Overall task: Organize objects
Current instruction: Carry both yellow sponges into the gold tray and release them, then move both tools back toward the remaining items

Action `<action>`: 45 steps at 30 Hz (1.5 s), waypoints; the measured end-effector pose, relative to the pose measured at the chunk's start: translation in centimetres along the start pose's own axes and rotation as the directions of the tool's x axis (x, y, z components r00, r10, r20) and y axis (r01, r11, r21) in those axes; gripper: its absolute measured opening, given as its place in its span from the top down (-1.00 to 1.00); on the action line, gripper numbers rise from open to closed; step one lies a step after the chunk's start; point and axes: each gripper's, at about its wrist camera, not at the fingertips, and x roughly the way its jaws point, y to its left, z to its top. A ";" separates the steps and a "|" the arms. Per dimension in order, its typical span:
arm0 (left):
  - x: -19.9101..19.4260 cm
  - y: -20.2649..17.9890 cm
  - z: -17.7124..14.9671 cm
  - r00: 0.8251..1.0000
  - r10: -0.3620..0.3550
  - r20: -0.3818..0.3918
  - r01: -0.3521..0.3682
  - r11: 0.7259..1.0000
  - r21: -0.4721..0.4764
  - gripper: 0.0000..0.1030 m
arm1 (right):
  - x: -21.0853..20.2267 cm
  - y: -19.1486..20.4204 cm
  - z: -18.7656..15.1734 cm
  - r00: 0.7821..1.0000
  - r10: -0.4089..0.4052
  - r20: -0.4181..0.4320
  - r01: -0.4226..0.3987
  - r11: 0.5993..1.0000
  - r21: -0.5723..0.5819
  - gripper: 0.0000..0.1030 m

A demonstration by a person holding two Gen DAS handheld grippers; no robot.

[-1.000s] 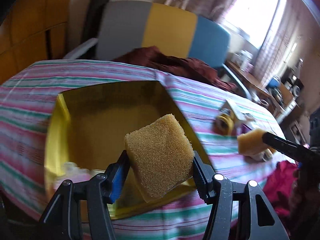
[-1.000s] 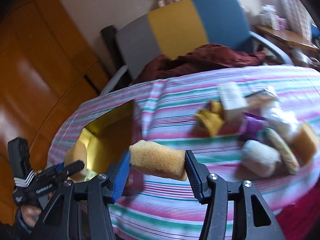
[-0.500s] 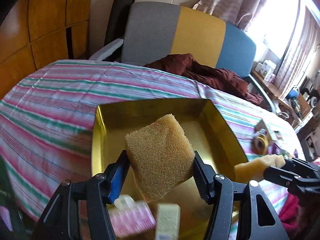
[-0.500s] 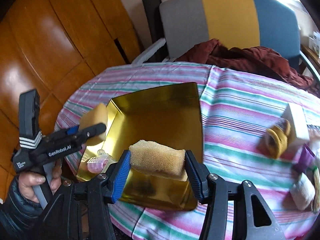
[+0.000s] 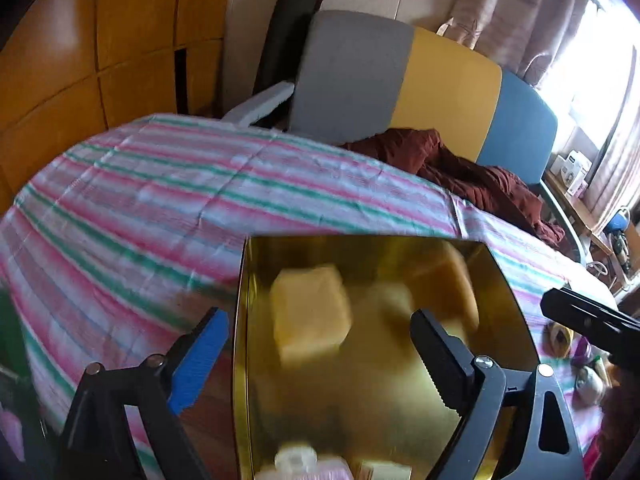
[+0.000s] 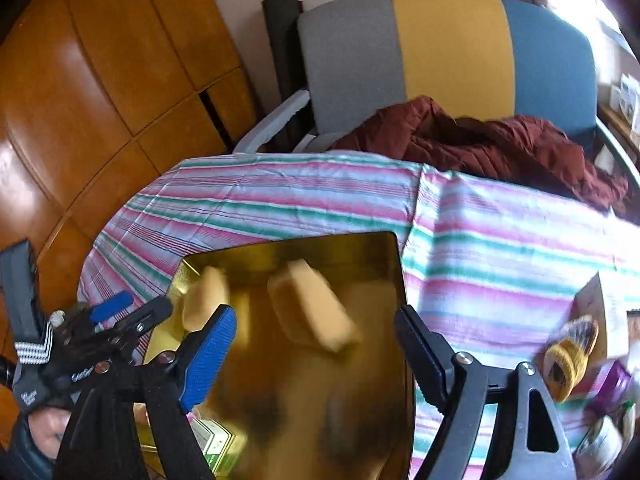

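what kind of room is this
Most likely a lived-in room at home, used for sitting or dining: a table under a striped tablecloth, a grey, yellow and blue sofa with a dark red garment on it, and curtains by a bright window.

Two sponges (image 6: 310,306) (blurred), one tray (image 6: 384,248)

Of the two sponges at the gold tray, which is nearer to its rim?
The sponge at the tray's left rim in the right wrist view; the other sponge is mid-tray.
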 end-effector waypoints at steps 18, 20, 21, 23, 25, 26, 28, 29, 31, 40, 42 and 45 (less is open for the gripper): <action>-5.8 -2.8 -6.8 0.996 0.061 0.060 -0.063 0.998 0.030 -0.88 | -1.3 1.6 -6.1 0.998 -0.043 -0.037 0.041 0.997 -0.062 -0.61; -6.3 -3.1 -7.4 0.995 0.067 0.069 -0.070 0.997 0.043 -0.89 | -1.6 2.0 -6.5 0.998 -0.058 -0.024 0.056 0.995 -0.079 -0.61; -6.4 -3.2 -7.5 0.995 0.067 0.068 -0.071 0.996 0.046 -0.90 | -1.8 2.0 -6.6 0.998 -0.062 -0.020 0.061 0.995 -0.084 -0.62; -6.6 -3.2 -7.9 0.995 0.070 0.064 -0.073 0.996 0.045 -0.90 | -2.0 2.2 -6.8 0.997 -0.072 -0.011 0.071 0.993 -0.092 -0.62; -6.7 -3.2 -8.1 0.996 0.071 0.060 -0.073 0.996 0.044 -0.90 | -2.2 2.3 -7.1 0.997 -0.083 -0.002 0.082 0.992 -0.100 -0.62; -6.7 -3.3 -8.3 0.995 0.074 0.060 -0.076 0.996 0.043 -0.90 | -2.3 2.4 -7.2 0.996 -0.088 0.002 0.088 0.991 -0.104 -0.62; -6.9 -3.4 -8.6 0.995 0.079 0.062 -0.082 0.996 0.043 -0.90 | -2.5 2.5 -7.5 0.995 -0.097 0.007 0.097 0.989 -0.112 -0.62; -7.1 -3.5 -8.7 0.994 0.084 0.068 -0.087 0.995 0.046 -0.90 | -2.6 2.5 -7.6 0.995 -0.099 0.008 0.100 0.988 -0.114 -0.62; -7.3 -3.6 -8.8 0.993 0.090 0.077 -0.095 0.994 0.053 -0.90 | -2.8 2.5 -7.9 0.994 -0.105 0.012 0.105 0.988 -0.117 -0.62; -8.7 -4.6 -9.2 0.985 0.115 0.130 -0.129 0.986 0.105 -0.90 | -3.6 1.5 -8.6 0.993 -0.119 0.023 0.121 0.989 -0.090 -0.62; -9.0 -5.0 -9.2 0.983 0.118 0.143 -0.136 0.983 0.120 -0.90 | -3.8 1.1 -8.6 0.992 -0.123 0.027 0.125 0.989 -0.081 -0.62; -9.5 -5.7 -9.3 0.979 0.120 0.162 -0.144 0.979 0.146 -0.90 | -4.1 0.6 -8.6 0.991 -0.128 0.033 0.130 0.989 -0.069 -0.62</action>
